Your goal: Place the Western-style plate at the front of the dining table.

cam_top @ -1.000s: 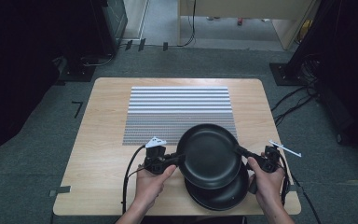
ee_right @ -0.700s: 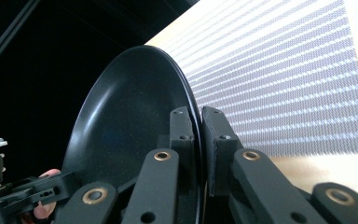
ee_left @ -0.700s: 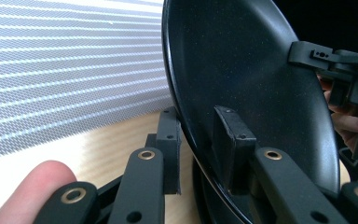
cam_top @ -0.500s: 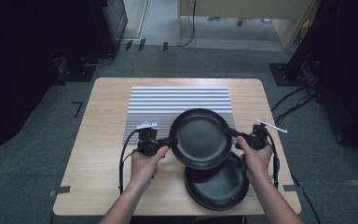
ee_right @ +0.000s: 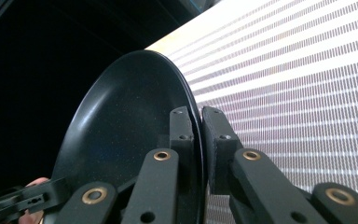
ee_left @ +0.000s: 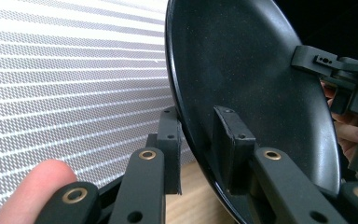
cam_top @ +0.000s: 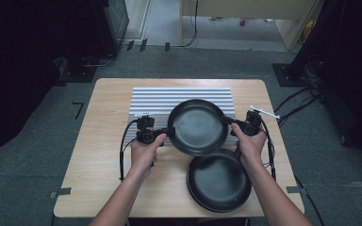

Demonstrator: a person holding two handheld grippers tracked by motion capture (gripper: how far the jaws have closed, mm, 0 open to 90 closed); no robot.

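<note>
Black round pan [cam_top: 198,126] (smooth, shallow) clamped at opposite rims by both grippers' fingers [ee_left: 170,140].

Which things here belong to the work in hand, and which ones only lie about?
In the job:
- upper pan, clamped at its rim by left tongs and right tongs
- lower pan on the table
- striped mat

Lying about:
- cables on the floor

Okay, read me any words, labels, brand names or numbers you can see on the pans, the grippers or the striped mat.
None can be read: the held pan, the second pan, the striped mat and the wooden table carry no lettering. The left gripper and right gripper show bolts and holes but no text.
</note>
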